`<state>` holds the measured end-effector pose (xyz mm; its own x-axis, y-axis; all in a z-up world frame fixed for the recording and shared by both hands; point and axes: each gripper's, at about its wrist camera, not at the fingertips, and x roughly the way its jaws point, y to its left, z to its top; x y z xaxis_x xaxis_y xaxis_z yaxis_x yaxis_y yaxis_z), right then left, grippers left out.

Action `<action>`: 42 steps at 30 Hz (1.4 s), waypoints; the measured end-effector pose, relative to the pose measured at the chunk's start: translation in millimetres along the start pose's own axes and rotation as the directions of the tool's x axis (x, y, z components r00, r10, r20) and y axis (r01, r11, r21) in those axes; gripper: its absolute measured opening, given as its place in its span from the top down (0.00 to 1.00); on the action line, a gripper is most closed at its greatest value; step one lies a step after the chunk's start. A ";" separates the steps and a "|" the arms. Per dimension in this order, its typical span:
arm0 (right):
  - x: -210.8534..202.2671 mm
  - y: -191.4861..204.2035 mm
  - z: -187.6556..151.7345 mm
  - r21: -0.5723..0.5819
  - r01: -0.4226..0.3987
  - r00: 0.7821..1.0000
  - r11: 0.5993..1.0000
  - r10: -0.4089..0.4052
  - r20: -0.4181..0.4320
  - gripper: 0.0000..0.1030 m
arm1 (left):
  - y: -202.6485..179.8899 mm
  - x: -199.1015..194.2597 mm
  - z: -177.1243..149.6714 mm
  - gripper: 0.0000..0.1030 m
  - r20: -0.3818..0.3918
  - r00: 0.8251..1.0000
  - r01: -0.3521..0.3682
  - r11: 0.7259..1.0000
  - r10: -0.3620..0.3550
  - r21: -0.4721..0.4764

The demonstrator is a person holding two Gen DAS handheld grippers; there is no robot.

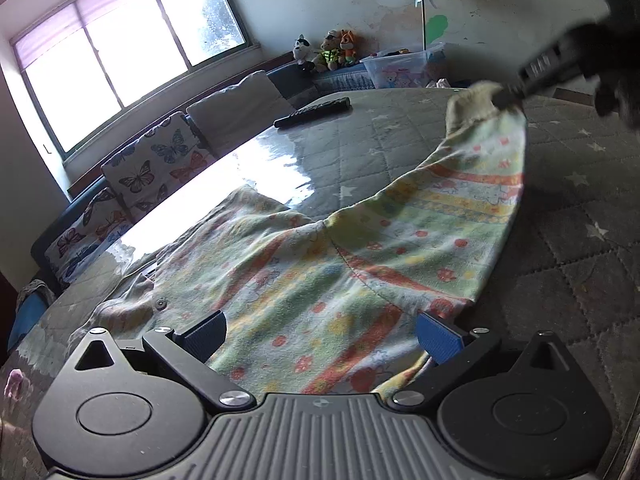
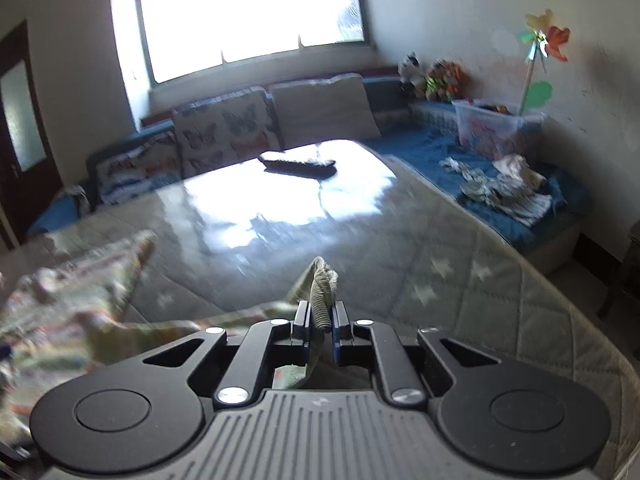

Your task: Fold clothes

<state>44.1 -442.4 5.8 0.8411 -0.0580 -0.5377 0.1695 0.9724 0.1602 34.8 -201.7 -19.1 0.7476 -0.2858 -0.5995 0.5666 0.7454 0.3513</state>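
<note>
A small patterned garment [image 1: 320,264], pale green with orange stripes and flowers, lies on the quilted table cover [image 1: 400,136]. My left gripper [image 1: 320,334] is open, its fingers [image 1: 438,338] spread over the garment's near edge. My right gripper [image 2: 321,314] is shut on the garment's ribbed cuff [image 2: 322,292] and holds it lifted above the table. In the left wrist view the right gripper [image 1: 508,98] shows at the upper right, pulling the sleeve cuff [image 1: 474,106] up and away. The rest of the garment [image 2: 68,280] shows blurred at the left in the right wrist view.
A black remote control [image 1: 312,112] lies at the table's far side; it also shows in the right wrist view [image 2: 298,165]. Beyond are a sofa with butterfly cushions [image 1: 156,164], stuffed toys [image 1: 328,54], a clear plastic box [image 1: 404,66] and a pile of clothes [image 2: 504,188].
</note>
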 end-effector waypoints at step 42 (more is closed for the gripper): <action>0.0 252.7 -55.4 -0.372 -0.546 0.837 0.751 0.467 -0.286 0.46 | 156.3 -90.1 -98.9 0.00 -0.098 0.956 -0.286 0.811 0.275 -0.510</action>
<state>58.5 -184.1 0.4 0.6363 0.4700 -0.6117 -0.5227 0.8459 0.1062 21.8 0.1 18.7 0.8371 -0.0091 -0.5469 0.0694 0.9935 0.0897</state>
